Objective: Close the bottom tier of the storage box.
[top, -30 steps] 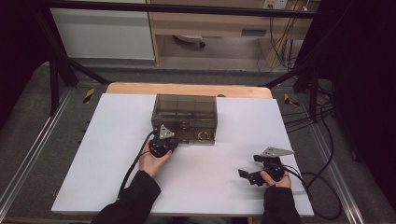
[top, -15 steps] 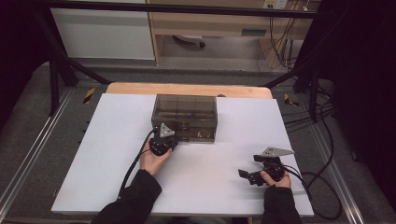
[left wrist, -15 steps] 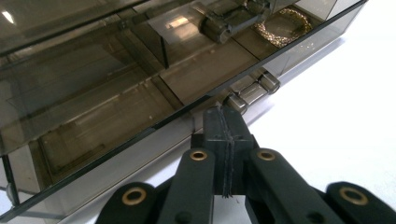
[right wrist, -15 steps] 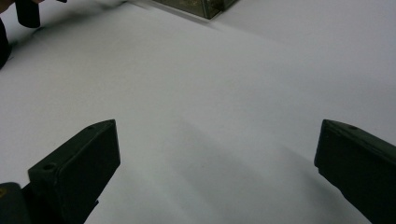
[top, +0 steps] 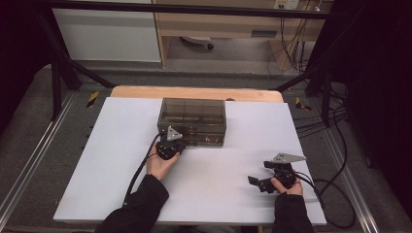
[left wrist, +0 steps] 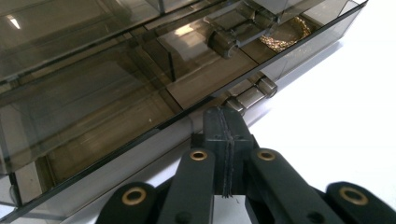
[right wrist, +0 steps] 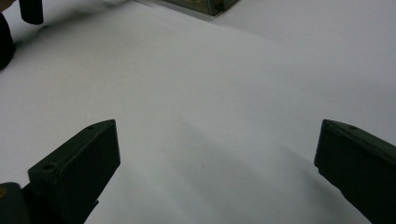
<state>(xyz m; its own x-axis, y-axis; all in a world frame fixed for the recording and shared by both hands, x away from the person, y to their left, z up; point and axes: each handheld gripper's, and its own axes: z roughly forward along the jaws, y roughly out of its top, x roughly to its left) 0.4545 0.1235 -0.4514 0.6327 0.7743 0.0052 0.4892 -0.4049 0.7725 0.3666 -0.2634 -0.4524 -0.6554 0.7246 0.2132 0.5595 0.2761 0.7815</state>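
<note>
Left gripper (left wrist: pixel 223 122) pressed together at the drawer handle (left wrist: pixel 248 95) of the smoky box (top: pixel 192 121), drawer not pulled out yet; right gripper (top: pixel 262 175) spread, idle on table (top: pixel 97 165).

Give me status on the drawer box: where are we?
Done: left gripper has reached the smoky drawer box, jaws shut, tips against the bottom drawer's front beside its handle. In hand: that contact; every drawer looks closed, and a gold chain lies inside one. Left: opening a drawer, probably. The right gripper rests open on the white table, apart.
</note>
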